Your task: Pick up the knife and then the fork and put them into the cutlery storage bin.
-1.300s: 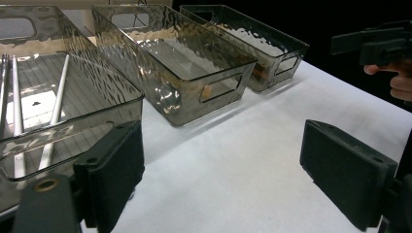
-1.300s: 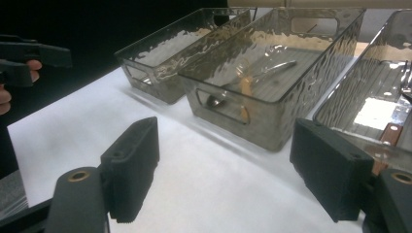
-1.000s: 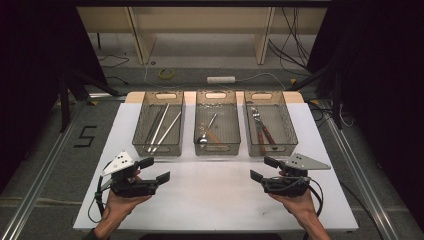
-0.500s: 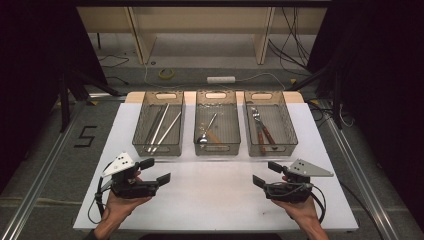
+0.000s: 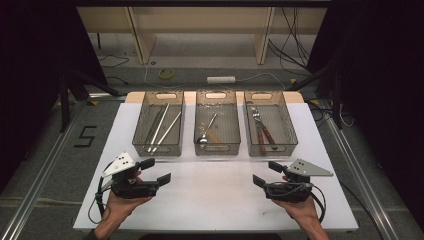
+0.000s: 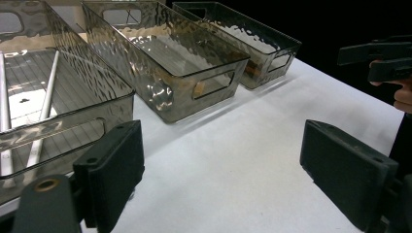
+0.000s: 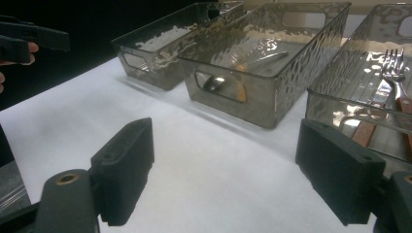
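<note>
Fingers: both pairs spread wide, empty, low over the desk (image 5: 215, 195) before the middle tray (image 5: 216, 125).
Left gripper (image 5: 156, 171): nearest the chopstick tray (image 5: 159, 126).
Right gripper (image 5: 266, 173): nearest the fork tray (image 5: 267, 126).
Risk: a hasty reach could likely knock a tray rim, shoving the tray.

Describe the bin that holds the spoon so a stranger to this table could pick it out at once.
On the white table top, three clear smoky plastic bins stand in a row along the far edge. The one you want is the middle bin, between the other two. It alone holds a silver metal spoon; the left bin holds long silver rods, the right bin brown-handled cutlery.
</note>
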{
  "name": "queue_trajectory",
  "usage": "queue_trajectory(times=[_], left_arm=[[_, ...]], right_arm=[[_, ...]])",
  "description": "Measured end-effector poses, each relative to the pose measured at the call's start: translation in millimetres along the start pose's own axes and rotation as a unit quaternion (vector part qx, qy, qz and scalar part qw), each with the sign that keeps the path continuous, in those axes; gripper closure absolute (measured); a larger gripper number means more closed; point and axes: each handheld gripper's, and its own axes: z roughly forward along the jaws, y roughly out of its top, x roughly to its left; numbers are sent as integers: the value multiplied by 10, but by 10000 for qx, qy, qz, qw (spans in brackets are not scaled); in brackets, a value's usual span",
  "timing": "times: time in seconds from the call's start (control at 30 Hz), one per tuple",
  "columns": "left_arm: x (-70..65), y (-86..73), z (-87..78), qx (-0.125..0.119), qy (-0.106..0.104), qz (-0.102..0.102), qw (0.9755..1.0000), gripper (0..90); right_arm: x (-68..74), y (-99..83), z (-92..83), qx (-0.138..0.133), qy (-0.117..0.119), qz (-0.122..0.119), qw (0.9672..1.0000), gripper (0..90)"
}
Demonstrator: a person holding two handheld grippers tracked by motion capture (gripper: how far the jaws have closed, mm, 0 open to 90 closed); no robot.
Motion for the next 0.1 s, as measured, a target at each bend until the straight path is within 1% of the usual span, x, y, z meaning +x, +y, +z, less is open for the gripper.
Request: queue_trajectory(times=[0.1], left_arm=[[1, 0, 2, 12, 4, 13, 10000, 156]], right_arm=[[-4, 0, 2, 22, -9, -13, 10000, 225]])
